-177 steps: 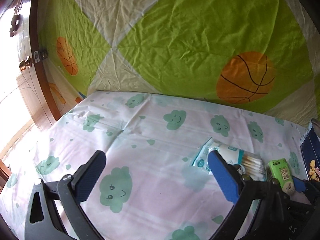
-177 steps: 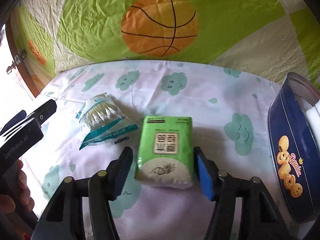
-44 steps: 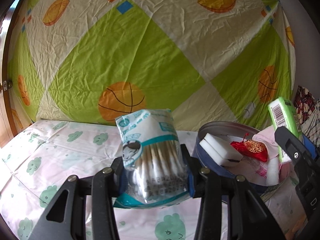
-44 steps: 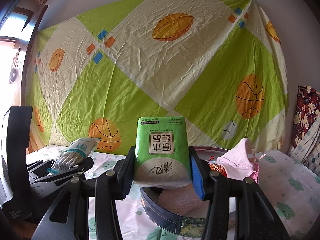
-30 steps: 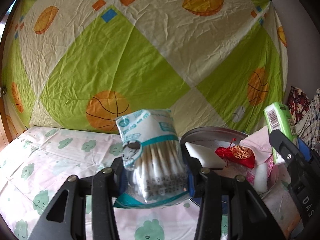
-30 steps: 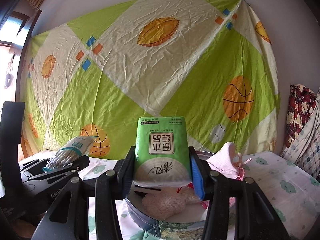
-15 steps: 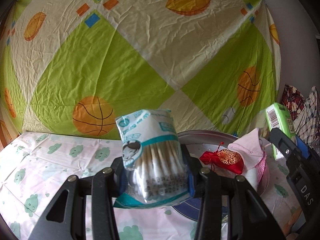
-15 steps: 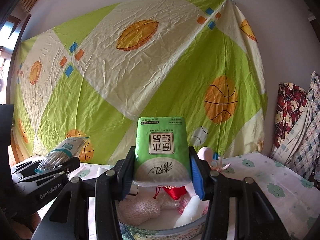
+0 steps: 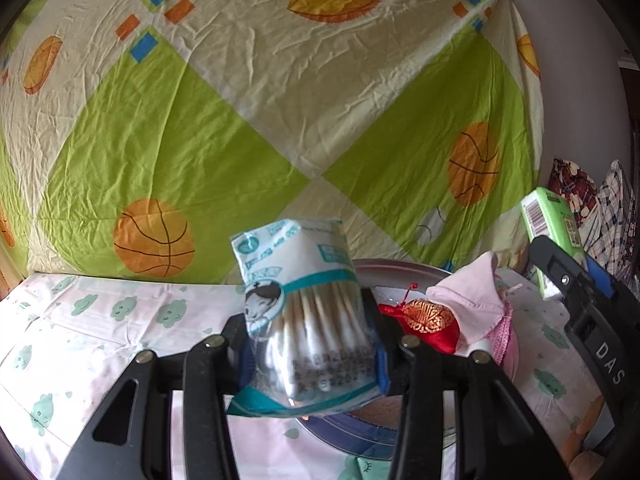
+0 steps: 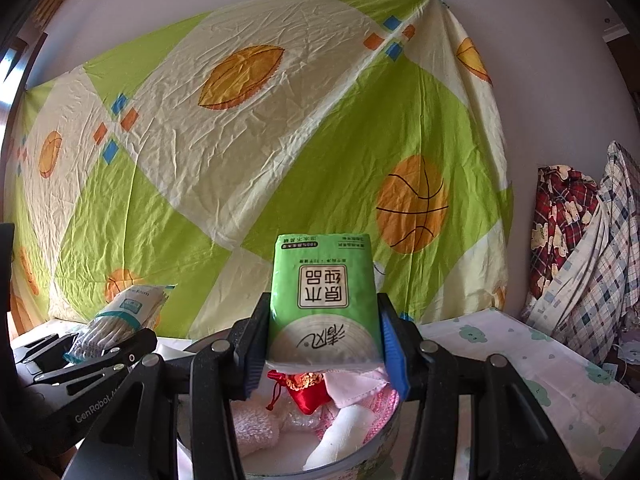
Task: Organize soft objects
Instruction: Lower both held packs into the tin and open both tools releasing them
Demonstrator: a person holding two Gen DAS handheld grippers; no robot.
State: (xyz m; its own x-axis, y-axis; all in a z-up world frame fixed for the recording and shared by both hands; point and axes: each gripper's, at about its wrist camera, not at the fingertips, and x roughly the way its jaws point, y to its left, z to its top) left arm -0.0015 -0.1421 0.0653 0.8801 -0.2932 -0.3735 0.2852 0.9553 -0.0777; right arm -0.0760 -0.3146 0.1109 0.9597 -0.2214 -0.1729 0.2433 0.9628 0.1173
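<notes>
Left gripper (image 9: 310, 356) clamps cotton swab bag (image 9: 308, 320); right gripper (image 10: 324, 354) clamps tissue pack (image 10: 324, 300); tin (image 10: 280, 456) crowded, simultaneous drops may collide, slick bag could slide off pile.

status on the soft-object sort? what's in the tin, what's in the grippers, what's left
Done: the round tin already holds a red pouch and pink cloths. In hand: left gripper is shut on the cotton swab pack, right gripper on the green tissue pack, both near the tin. Left: dropping both in.
</notes>
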